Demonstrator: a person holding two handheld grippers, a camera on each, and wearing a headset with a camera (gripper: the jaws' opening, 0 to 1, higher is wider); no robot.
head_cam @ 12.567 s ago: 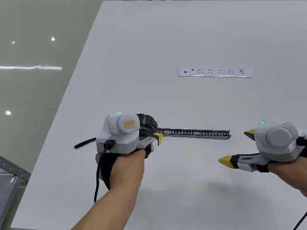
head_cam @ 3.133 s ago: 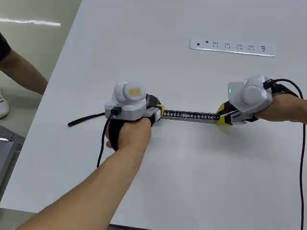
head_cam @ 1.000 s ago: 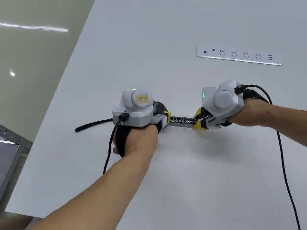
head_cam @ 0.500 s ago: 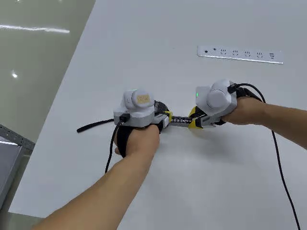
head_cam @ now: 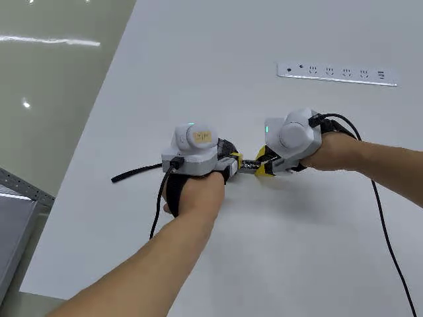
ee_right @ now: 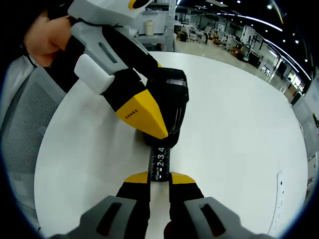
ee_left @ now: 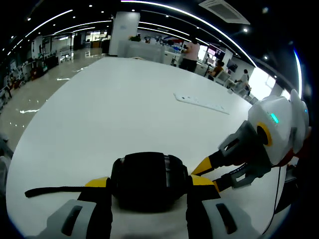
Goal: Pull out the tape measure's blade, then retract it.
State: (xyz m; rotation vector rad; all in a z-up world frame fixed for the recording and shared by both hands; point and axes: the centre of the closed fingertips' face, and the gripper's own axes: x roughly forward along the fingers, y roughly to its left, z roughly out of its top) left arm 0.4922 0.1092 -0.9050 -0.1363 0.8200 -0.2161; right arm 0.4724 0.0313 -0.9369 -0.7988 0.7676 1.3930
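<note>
Though still in right tool (ee_right: pixel 159 177), blade (ee_right: pixel 160 159) far shorter now.

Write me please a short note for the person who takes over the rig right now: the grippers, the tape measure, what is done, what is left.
Left gripper: jaws shut on the tape measure case, holding it on the white table.
Right gripper: jaws shut on the blade, close to the case.
Done: the blade was pulled out long earlier and has been fed back; a short stretch remains out.
Left: ease the last stretch in, then release the blade.
</note>
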